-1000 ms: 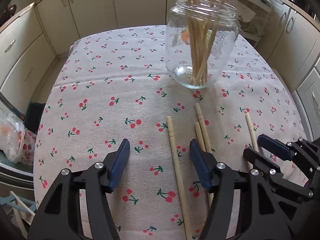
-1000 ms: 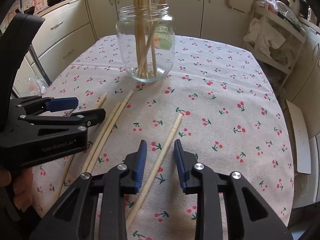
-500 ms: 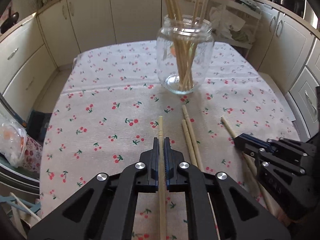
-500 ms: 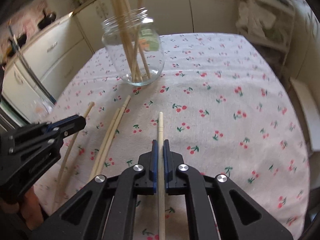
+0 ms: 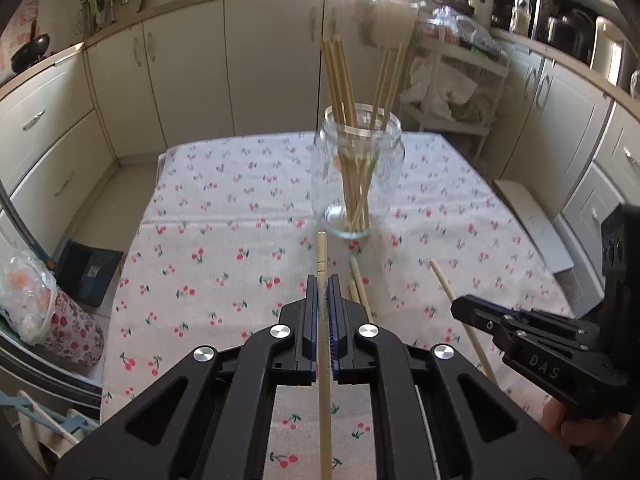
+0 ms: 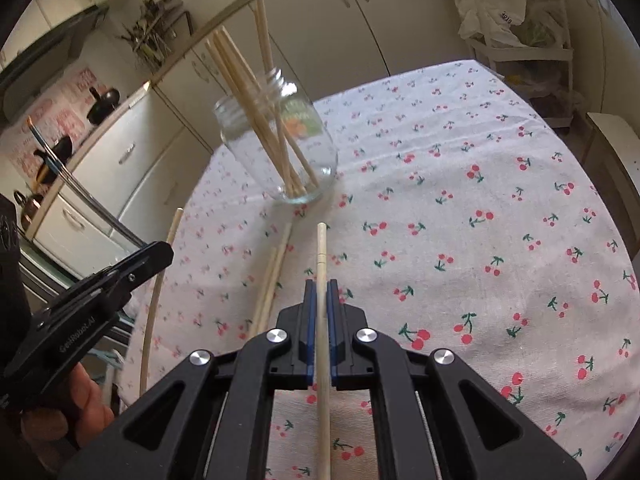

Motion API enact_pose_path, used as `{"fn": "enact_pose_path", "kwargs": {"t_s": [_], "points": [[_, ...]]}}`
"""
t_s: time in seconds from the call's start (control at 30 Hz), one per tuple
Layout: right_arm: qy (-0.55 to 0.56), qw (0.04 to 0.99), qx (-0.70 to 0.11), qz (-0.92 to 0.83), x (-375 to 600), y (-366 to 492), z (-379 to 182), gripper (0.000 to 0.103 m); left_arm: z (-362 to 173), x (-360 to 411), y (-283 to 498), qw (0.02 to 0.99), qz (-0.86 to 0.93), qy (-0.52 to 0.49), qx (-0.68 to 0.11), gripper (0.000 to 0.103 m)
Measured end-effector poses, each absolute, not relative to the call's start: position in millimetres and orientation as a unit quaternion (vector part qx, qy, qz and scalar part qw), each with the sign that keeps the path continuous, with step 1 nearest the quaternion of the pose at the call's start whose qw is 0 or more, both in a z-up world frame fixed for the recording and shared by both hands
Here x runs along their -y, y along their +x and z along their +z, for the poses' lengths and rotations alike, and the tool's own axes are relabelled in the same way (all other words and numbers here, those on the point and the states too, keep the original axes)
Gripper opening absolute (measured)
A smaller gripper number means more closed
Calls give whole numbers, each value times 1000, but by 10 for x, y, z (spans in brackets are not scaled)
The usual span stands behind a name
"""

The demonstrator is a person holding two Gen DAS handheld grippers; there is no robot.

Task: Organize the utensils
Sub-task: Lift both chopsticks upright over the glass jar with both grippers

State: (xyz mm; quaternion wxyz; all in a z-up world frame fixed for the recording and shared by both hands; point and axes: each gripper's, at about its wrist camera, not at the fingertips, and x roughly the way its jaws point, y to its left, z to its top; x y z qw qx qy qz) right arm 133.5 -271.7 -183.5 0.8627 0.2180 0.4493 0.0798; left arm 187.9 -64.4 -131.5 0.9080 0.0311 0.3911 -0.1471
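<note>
My left gripper (image 5: 322, 280) is shut on a wooden chopstick (image 5: 322, 256) that points forward at the glass jar (image 5: 362, 176), held above the cherry-print tablecloth (image 5: 224, 240). My right gripper (image 6: 321, 284) is shut on a second chopstick (image 6: 321, 248), rolled so the jar (image 6: 280, 152) looks tilted. The jar holds several upright chopsticks. Two loose chopsticks (image 5: 357, 284) lie side by side on the cloth between the grippers, also visible in the right wrist view (image 6: 272, 276). Each gripper shows in the other's view: the right gripper (image 5: 456, 309) and the left gripper (image 6: 166, 249).
Cream kitchen cabinets (image 5: 272, 68) ring the table. A plastic bag (image 5: 28, 296) hangs off the left side. A shelf rack with bags (image 5: 448, 92) stands behind the jar to the right. A hand (image 6: 80, 400) grips the left tool.
Both grippers went from open around a chopstick on the cloth to shut on it. Both chopsticks are lifted. The left gripper rose and pulled back from the jar; the right one rolled.
</note>
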Motion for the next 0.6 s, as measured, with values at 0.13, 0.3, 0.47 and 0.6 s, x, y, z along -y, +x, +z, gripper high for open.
{"fn": "enact_pose_path", "kwargs": {"t_s": [0.13,0.3,0.47,0.6], "points": [[249,864,-428,87,2784,1320,-1776,6,-1173,515,1953,913,-163,-14,-374,5],[275,862,-416,94,2837,1346,-1758,6,-972,388,2058,923,-170,-57,-340,5],[287,861,-409,96,2858,1357,-1778,6,-781,395,2166,933,-183,-76,-300,5],[293,862,-401,99,2871,1358,-1797,6,-607,462,2273,939,-199,-93,-267,5]]}}
